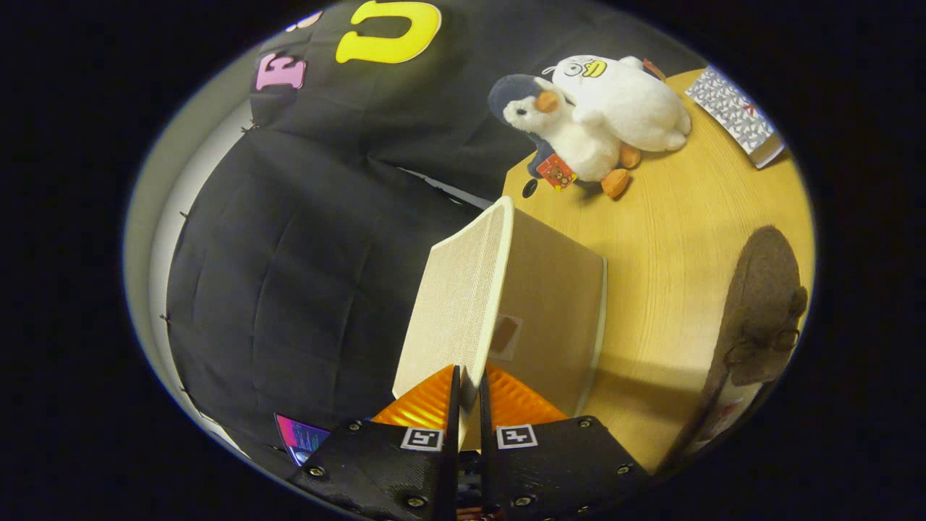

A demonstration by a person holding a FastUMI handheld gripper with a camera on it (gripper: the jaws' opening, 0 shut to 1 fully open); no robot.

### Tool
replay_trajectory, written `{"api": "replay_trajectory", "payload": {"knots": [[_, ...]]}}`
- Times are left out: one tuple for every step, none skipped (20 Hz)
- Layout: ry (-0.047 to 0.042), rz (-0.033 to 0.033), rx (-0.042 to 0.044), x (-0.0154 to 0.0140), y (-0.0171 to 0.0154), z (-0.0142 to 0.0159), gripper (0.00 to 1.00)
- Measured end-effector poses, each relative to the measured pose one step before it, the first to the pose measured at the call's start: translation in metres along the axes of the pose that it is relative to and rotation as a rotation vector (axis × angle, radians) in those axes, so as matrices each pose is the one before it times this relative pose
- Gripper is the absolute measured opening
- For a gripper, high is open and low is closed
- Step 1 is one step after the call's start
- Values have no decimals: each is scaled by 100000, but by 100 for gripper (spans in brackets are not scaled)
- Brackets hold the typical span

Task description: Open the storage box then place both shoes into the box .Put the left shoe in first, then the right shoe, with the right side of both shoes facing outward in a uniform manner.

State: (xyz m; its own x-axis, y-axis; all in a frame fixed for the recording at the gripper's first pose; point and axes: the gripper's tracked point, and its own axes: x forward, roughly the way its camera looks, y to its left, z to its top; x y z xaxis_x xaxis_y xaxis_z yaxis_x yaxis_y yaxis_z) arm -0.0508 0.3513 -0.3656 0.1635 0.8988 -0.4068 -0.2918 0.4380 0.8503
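Two plush toys sat at the far part of the wooden table (673, 239), touching: a penguin (561, 134) with orange feet and, leaning on it, a white plush duck (629, 101). A patterned book (738, 116) lay near the table's far edge, beyond the toys. A brown felt shoe (759, 318) rested on the table beside the storage box (550, 304), apart from it, with bare tabletop between the two. The box stood just ahead of the fingers, its woven cream lid (463, 304) raised on edge and tilted away from the box body. The view was rolled hard to one side, so the tabletop ran up and down. The gripper (466, 394) was closed to a narrow gap, both fingers pinching the near edge of the lid between them. Black cloth wall hung on the lid's outer side, well beyond it. A small bright screen (300, 438) showed low beside the gripper body. Bare table lay between box and toys.
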Motion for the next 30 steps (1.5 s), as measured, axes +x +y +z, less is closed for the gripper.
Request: {"api": "replay_trajectory", "payload": {"knots": [[364,662,363,36,290,-123,12],[438,-236,-737,-69,189,-85,12],[-588,-466,-1505,-294,254,25,12],[-777,-316,-1175,-339,445,100,12],[-1221,770,-654,-255,753,362,12],[-1120,648,-979,-140,784,411,12],[-309,-22,-2291,-86,703,313,12],[941,-1396,-3087,35,163,159,12],[2031,-4005,-4439,304,-711,-177,12],[1929,-2879,-1907,306,-735,-371,12],[1405,-3192,2536,-57,-757,-471,12],[904,1796,4543,215,154,-188,1],[-478,149,2902,340,-153,412,1],[115,143,821,-289,267,-132,0],[-50,-293,-1015,-149,160,181,0],[-30,142,-1705,-10,369,313,0],[-283,132,-1256,-65,838,322,0],[-696,832,-781,-388,1240,298,1],[-736,602,-1277,-243,1147,636,0],[-535,282,-1472,-177,1160,655,0],[-74,394,-1732,-104,1274,482,0],[62,907,-1370,121,1285,530,0],[261,921,-1475,172,1377,436,1],[779,28,-1888,284,1223,452,0],[1205,-849,-2562,424,1268,385,1],[1383,-256,-1434,497,1133,429,0],[1031,-288,-1532,570,1383,324,0],[1061,-900,-2262,669,1272,457,0],[1313,-1659,-2290,623,1097,251,0],[700,-834,-1824,786,1163,501,0]]}}
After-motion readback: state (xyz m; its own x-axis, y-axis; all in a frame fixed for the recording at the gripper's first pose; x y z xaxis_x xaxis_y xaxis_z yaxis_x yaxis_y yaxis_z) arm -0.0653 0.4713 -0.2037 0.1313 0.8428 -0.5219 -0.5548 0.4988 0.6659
